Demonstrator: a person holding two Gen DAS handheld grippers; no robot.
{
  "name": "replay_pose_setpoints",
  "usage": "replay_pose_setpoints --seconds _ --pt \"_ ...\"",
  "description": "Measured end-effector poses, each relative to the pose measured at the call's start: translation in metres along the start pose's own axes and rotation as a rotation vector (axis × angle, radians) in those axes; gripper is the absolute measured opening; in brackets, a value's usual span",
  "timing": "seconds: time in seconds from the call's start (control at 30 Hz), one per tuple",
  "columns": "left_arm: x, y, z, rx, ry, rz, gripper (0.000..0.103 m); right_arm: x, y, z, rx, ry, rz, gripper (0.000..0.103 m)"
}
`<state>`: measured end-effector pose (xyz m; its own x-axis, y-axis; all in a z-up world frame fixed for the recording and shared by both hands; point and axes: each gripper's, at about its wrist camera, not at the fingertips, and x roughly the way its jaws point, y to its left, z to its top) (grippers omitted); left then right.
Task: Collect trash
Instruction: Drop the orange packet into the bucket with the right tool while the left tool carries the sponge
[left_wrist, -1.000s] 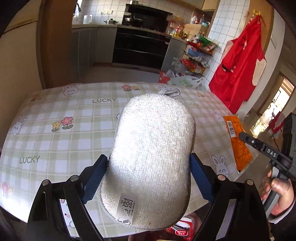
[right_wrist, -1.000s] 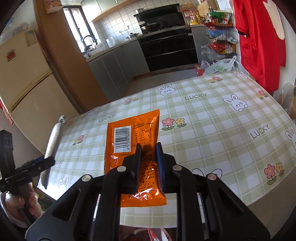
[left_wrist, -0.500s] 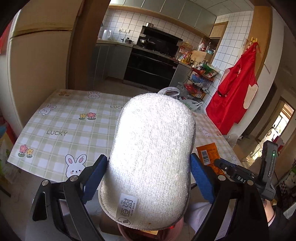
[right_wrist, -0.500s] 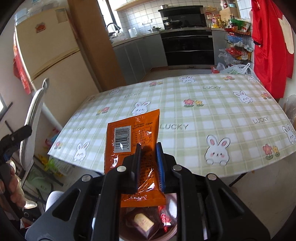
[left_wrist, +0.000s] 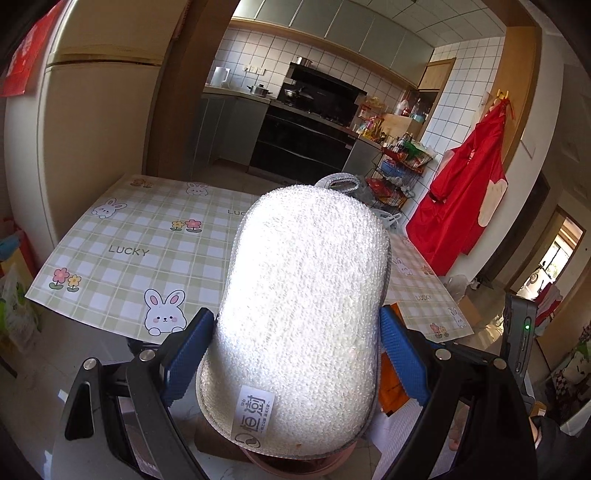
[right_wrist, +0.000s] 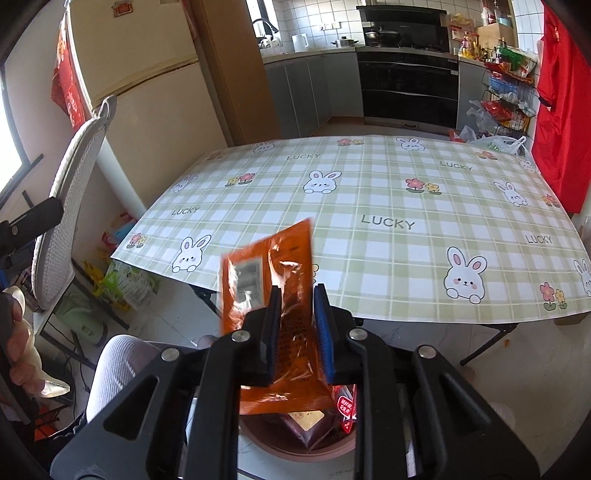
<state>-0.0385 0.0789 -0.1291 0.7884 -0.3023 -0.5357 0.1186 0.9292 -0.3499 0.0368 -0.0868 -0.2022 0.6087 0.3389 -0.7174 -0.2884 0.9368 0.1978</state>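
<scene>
My left gripper (left_wrist: 295, 332) is shut on a white knobbly scrubbing pad (left_wrist: 306, 288), blue pads pressing its two sides; the pad fills the left wrist view and shows edge-on in the right wrist view (right_wrist: 70, 206). My right gripper (right_wrist: 297, 295) hangs over a brown trash bin (right_wrist: 258, 439) with wrappers inside. Its jaws are opening. An orange snack wrapper (right_wrist: 258, 273) sits loose between them, tilted and blurred as it slips down. The wrapper's edge (left_wrist: 391, 384) and the bin's rim (left_wrist: 295, 469) peek out beneath the pad.
The table with a green checked bunny cloth (right_wrist: 406, 192) lies just beyond the bin. A cream fridge (right_wrist: 147, 92) stands left, a red apron (right_wrist: 561, 110) and wire rack (right_wrist: 506, 85) right. Bags (right_wrist: 129, 284) lie under the table's left corner. A person's white-trousered knee (right_wrist: 118, 362) is beside the bin.
Both grippers drew back from over the table to above the bin. The right jaws widened a little, and the orange wrapper tilted and began sliding down. The pad stays gripped.
</scene>
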Motion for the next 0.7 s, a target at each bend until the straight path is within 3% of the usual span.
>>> replay_pose_setpoints --seconds 0.13,0.2,0.27,0.37,0.7 --pt "0.005 0.002 0.0 -0.002 0.007 -0.001 0.087 0.007 0.002 0.0 0.0 0.015 0.004 0.034" --pt "0.01 0.004 0.0 -0.006 0.017 -0.004 0.087 0.007 0.001 0.004 0.005 0.008 -0.006 0.044" --pt "0.013 0.004 -0.001 -0.008 0.027 -0.007 0.087 0.003 -0.003 0.009 0.014 -0.017 -0.027 0.07" --pt "0.019 0.002 -0.002 -0.002 0.044 -0.016 0.087 -0.008 -0.009 0.02 0.016 -0.059 -0.051 0.094" --pt "0.038 -0.029 -0.021 0.088 0.148 -0.106 0.088 -0.065 -0.032 0.05 0.049 -0.205 -0.142 0.097"
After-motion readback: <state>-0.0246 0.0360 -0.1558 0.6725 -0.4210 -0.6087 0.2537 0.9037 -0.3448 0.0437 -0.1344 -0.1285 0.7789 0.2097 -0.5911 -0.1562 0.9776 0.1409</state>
